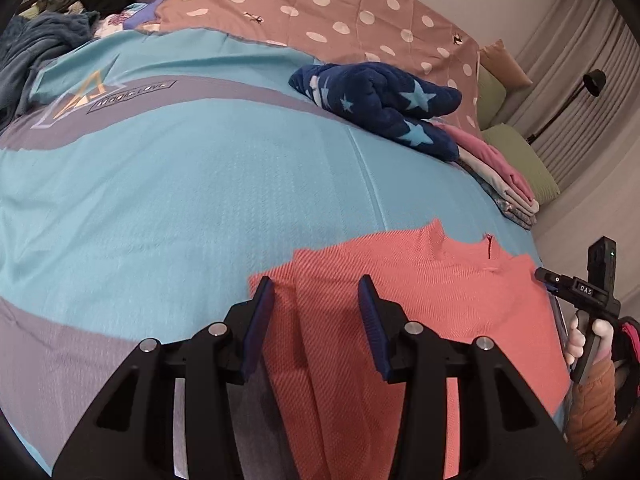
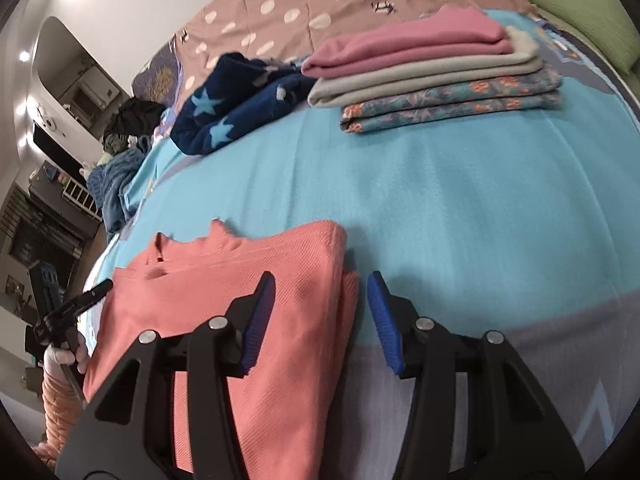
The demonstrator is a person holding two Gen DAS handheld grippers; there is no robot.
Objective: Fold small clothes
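Both grippers, left (image 1: 316,292) and right (image 2: 320,292), hover with jaws apart over the part-folded coral knit top (image 2: 240,320); next, probably gripping its edges to fold again.

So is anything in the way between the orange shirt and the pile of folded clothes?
Nothing visible is. Only bare blue bedsheet lies between the orange shirt and the folded pile. The starry navy garment sits left of the pile, off that path.

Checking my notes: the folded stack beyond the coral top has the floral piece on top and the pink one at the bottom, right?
Reversed. In the right wrist view the pink piece tops the stack, the grey one sits in the middle, and the floral piece is at the bottom, beyond the coral top.
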